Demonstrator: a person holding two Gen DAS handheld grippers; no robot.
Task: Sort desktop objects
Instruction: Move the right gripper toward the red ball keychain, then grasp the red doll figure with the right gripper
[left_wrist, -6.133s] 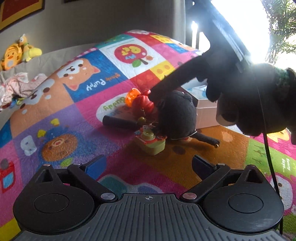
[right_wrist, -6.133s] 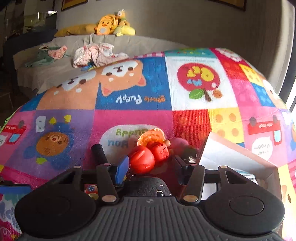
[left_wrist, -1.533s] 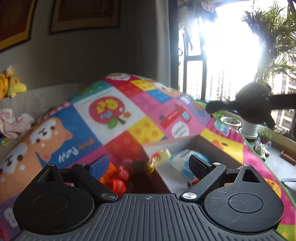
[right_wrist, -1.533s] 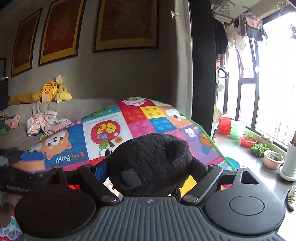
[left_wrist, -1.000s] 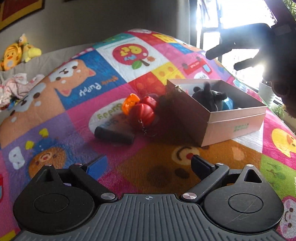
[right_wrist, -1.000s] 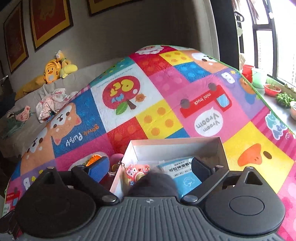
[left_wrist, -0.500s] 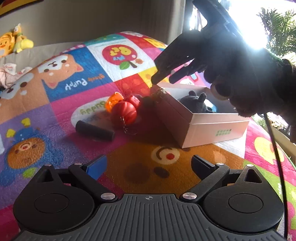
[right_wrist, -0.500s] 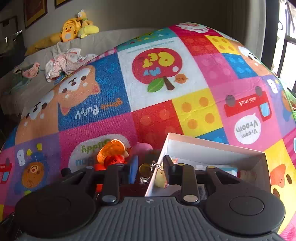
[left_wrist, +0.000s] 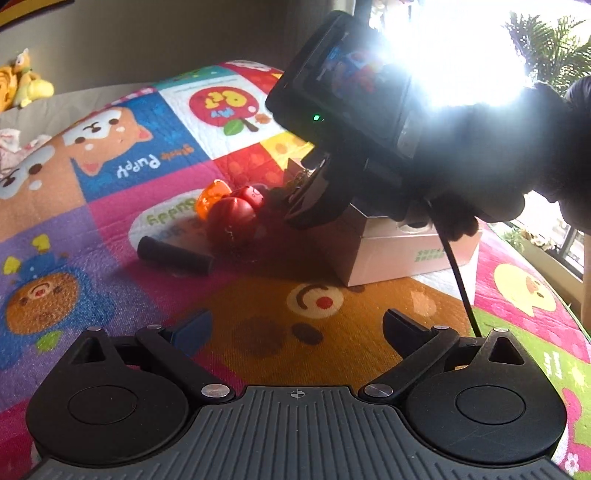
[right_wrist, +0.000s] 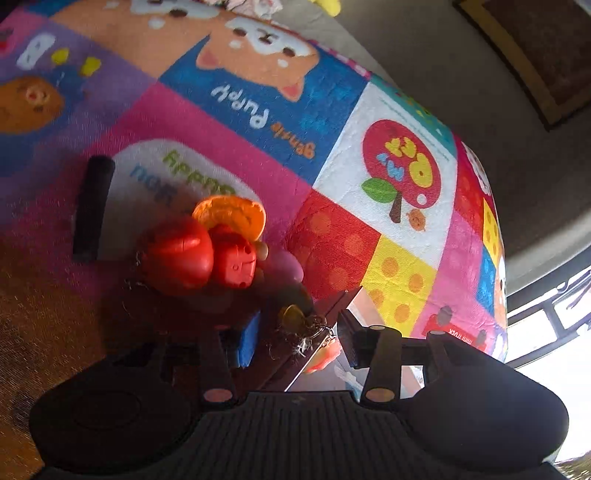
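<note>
The box (left_wrist: 406, 254) sat on the far right of the play mat (left_wrist: 110, 166). The left tongs (left_wrist: 295, 328) were wide, held nothing, and hung near, well apart from the toys. The right tongs (right_wrist: 297, 336) were narrow, with one side over the box's left corner. They gripped nothing that I could see. The red toys (left_wrist: 231, 218) lay just left of the box. A black roll (left_wrist: 173, 254) lay nearer and further left. The little keychain (right_wrist: 295, 321) hung on the box corner, between the right tongs. I think they should pinch the keychain only, not the box wall, then lift slowly so that the chain does not snag.
</note>
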